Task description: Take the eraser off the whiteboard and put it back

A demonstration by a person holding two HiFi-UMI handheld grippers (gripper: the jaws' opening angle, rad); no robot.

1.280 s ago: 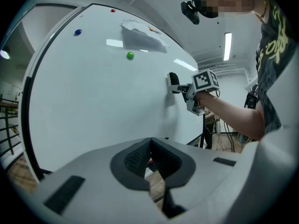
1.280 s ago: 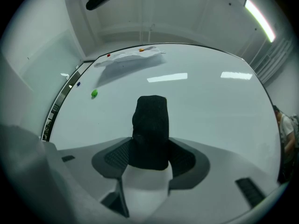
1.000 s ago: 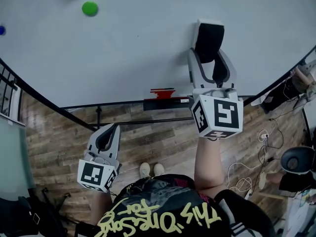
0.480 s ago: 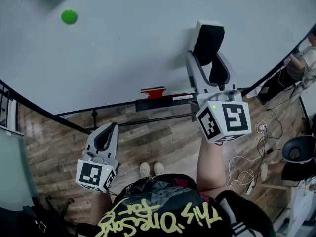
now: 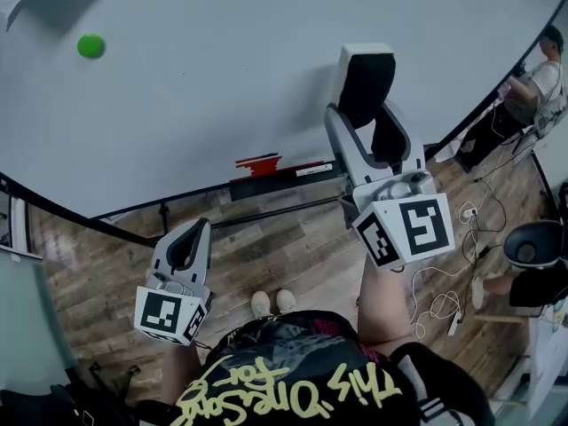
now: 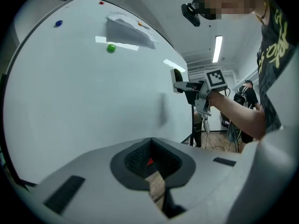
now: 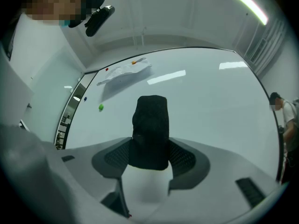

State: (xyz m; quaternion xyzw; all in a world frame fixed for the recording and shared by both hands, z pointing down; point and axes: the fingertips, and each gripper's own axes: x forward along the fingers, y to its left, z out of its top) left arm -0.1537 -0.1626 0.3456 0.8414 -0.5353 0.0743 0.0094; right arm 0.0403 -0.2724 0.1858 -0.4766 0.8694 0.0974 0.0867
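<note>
The whiteboard (image 5: 222,87) is bare across its wide middle, leaving free passage left of the eraser (image 5: 366,71) clamped in the right gripper (image 5: 362,114). A green magnet (image 5: 90,46) and a sheet of paper (image 7: 124,72) sit far up-left. A tray (image 5: 284,181) with a red marker (image 5: 256,161) lines the lower edge.

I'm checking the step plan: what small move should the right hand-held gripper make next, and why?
Probably ease the eraser flat onto the whiteboard before opening. The right hand-held gripper is shut on it and holds it close to the board, though contact cannot be told. The left hand-held gripper hangs low, shut and empty, so it has no part in this.
</note>
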